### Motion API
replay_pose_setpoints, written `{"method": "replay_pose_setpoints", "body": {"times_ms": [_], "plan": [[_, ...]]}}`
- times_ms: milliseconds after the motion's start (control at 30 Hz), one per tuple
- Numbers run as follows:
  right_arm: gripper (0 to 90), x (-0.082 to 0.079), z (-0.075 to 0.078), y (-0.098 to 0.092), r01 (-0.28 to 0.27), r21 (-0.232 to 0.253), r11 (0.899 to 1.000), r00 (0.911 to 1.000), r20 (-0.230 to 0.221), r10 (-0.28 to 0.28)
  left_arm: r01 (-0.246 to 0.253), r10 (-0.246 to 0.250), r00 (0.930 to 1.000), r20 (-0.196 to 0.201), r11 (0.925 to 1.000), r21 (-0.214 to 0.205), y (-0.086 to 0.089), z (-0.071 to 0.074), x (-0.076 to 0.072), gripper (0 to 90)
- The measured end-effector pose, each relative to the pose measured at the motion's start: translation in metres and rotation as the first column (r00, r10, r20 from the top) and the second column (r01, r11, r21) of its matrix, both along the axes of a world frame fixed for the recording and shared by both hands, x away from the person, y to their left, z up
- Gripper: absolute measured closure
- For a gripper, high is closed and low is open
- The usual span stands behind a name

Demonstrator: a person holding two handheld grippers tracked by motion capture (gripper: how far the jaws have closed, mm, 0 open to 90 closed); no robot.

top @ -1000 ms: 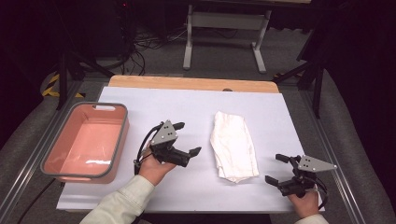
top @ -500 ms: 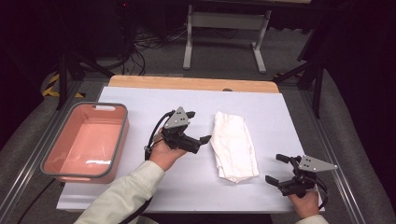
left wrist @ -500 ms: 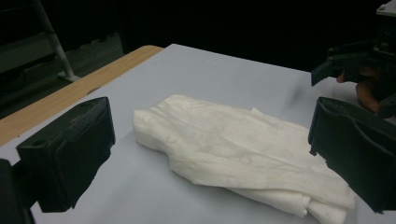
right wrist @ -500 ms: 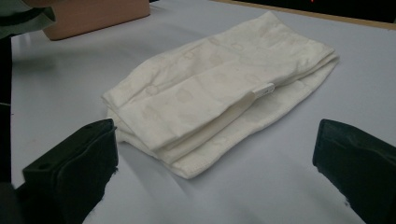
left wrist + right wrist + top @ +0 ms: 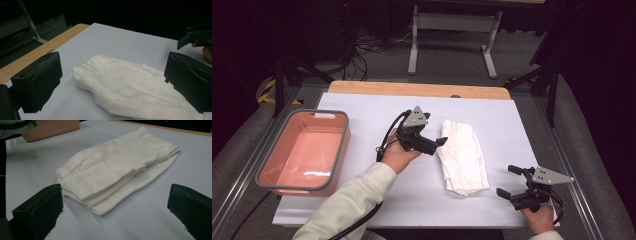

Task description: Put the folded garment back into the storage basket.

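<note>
Looking from the high view, the folded white cloth [image 5: 463,156] lies on the white table sheet [image 5: 362,105], right of centre, long axis running away from the person. The left gripper [image 5: 438,144] is right at the cloth's left edge, jaws spread and pointing across toward it, tips just beside the fabric. The left hand [image 5: 399,155] grips it from behind, wrist bent, the pale sleeve [image 5: 347,205] running in diagonally from the bottom. Over to the right, the right gripper [image 5: 508,181] sits low near the table's front edge, jaws wide apart, aimed left at the cloth's near end but well apart from it; the right hand [image 5: 539,216] is tucked in at the bottom edge.

The left gripper view gives what the overhead cannot: the cloth [image 5: 130,90] lies between its two spread jaws, and the other gripper shows far off at the upper right.

The right gripper view shows the stacked layers along the cloth's [image 5: 112,175] near corner and a small white tag [image 5: 140,168] on a fold. It also catches a corner of the pink bin [image 5: 50,128]; from above that bin [image 5: 339,145] stands at the table's left, well apart from the cloth
</note>
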State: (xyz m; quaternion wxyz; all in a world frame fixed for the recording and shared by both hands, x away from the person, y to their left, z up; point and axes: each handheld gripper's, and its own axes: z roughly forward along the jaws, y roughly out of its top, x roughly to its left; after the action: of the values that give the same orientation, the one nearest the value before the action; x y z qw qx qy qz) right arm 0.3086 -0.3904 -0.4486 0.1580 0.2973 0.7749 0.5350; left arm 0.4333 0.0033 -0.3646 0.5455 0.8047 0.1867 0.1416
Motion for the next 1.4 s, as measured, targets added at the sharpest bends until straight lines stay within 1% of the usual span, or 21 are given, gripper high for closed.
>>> {"method": "replay_pose_setpoints", "body": {"times_ms": [67, 133, 167, 200, 300, 333, 433, 500, 533, 633, 767, 800, 867, 967, 1033, 1067, 1133, 1167, 1400], "plan": [[0.8, 0.000, 0.000, 0.000, 0.000, 0.001, 1.000, 1.0000, 0.001, 0.000, -0.002, 0.002, 1.0000, 0.000, 1.0000, 0.000, -0.002, 0.000, 0.001, 2.1], [0.9, 0.000, 0.000, 0.000, -0.002, -0.002, 1.000, 1.0000, -0.001, 0.002, -0.021, 0.020, 0.9998, 0.006, 0.9998, 0.009, -0.007, 0.000, 0.005, 2.1], [0.8, -0.001, 0.000, 0.001, -0.001, -0.002, 1.000, 1.0000, -0.001, 0.001, -0.021, 0.020, 0.9998, 0.006, 0.9998, 0.009, -0.007, 0.000, 0.005, 2.1], [0.8, -0.001, 0.000, 0.001, -0.003, -0.003, 1.000, 1.0000, -0.001, 0.003, -0.020, 0.020, 0.9998, -0.002, 0.9998, 0.006, -0.009, -0.001, 0.006, 2.1], [0.9, -0.001, 0.000, 0.000, -0.003, -0.001, 1.000, 1.0000, -0.003, 0.003, -0.022, 0.022, 0.9997, 0.010, 0.9996, 0.020, -0.017, -0.001, 0.009, 2.2], [0.9, -0.001, 0.000, 0.000, -0.003, 0.001, 1.000, 1.0000, 0.000, 0.003, -0.019, 0.019, 0.9998, 0.004, 0.9996, 0.019, -0.019, -0.001, 0.009, 2.3], [0.8, -0.002, 0.001, 0.000, -0.004, 0.004, 1.000, 1.0000, -0.001, 0.004, -0.023, 0.023, 0.9997, 0.004, 0.9995, 0.023, -0.024, -0.002, 0.012, 2.2], [0.8, -0.003, 0.002, 0.001, -0.007, 0.005, 1.000, 1.0000, -0.002, 0.007, -0.029, 0.029, 0.9995, -0.007, 0.9992, 0.027, -0.030, -0.004, 0.016, 3.0], [0.8, -0.004, 0.003, 0.003, -0.007, -0.003, 1.000, 1.0000, 0.001, 0.007, -0.033, 0.033, 0.9993, -0.014, 0.9989, 0.032, -0.031, -0.004, 0.018, 3.2], [0.9, -0.007, 0.004, 0.006, -0.016, -0.007, 1.000, 0.9999, 0.007, 0.016, -0.044, 0.045, 0.9984, -0.033, 0.9986, 0.029, -0.038, -0.007, 0.024, 3.2], [0.8, -0.008, 0.005, 0.005, -0.017, -0.009, 1.000, 0.9998, 0.009, 0.017, -0.060, 0.062, 0.9969, -0.049, 0.9977, 0.030, -0.042, -0.009, 0.027, 3.7], [0.8, -0.007, 0.005, 0.005, -0.017, -0.009, 1.000, 0.9998, 0.010, 0.017, -0.068, 0.070, 0.9959, -0.058, 0.9972, 0.031, -0.044, -0.010, 0.029, 3.7], [1.0, -0.008, 0.005, 0.004, -0.014, -0.001, 1.000, 0.9999, 0.009, 0.014, -0.080, 0.082, 0.9949, -0.059, 0.9960, 0.041, -0.047, -0.012, 0.033, 3.7], [1.7, -0.011, 0.008, 0.005, -0.017, -0.006, 1.000, 0.9995, 0.027, 0.017, -0.097, 0.101, 0.9925, -0.069, 0.9939, 0.052, -0.051, -0.015, 0.038, 3.7], [1.7, -0.011, 0.008, 0.006, -0.018, -0.008, 1.000, 0.9994, 0.030, 0.018, -0.102, 0.106, 0.9916, -0.075, 0.9934, 0.051, -0.053, -0.016, 0.040, 3.7], [1.7, -0.011, 0.008, 0.006, -0.018, -0.009, 1.000, 0.9993, 0.033, 0.018, -0.109, 0.114, 0.9910, -0.071, 0.9918, 0.066, -0.054, -0.018, 0.042, 3.7], [1.7, -0.011, 0.008, 0.005, -0.019, -0.004, 1.000, 0.9994, 0.029, 0.019, -0.121, 0.126, 0.9901, -0.062, 0.9892, 0.083, -0.057, -0.021, 0.044, 3.6], [1.7, -0.010, 0.008, 0.005, -0.018, -0.002, 1.000, 0.9995, 0.027, 0.018, -0.132, 0.138, 0.9882, -0.067, 0.9868, 0.094, -0.059, -0.024, 0.046, 3.5], [1.7, -0.010, 0.008, 0.004, -0.021, 0.002, 1.000, 0.9994, 0.026, 0.021, -0.140, 0.148, 0.9861, -0.077, 0.9848, 0.103, -0.061, -0.032, 0.054, 3.8]]}}
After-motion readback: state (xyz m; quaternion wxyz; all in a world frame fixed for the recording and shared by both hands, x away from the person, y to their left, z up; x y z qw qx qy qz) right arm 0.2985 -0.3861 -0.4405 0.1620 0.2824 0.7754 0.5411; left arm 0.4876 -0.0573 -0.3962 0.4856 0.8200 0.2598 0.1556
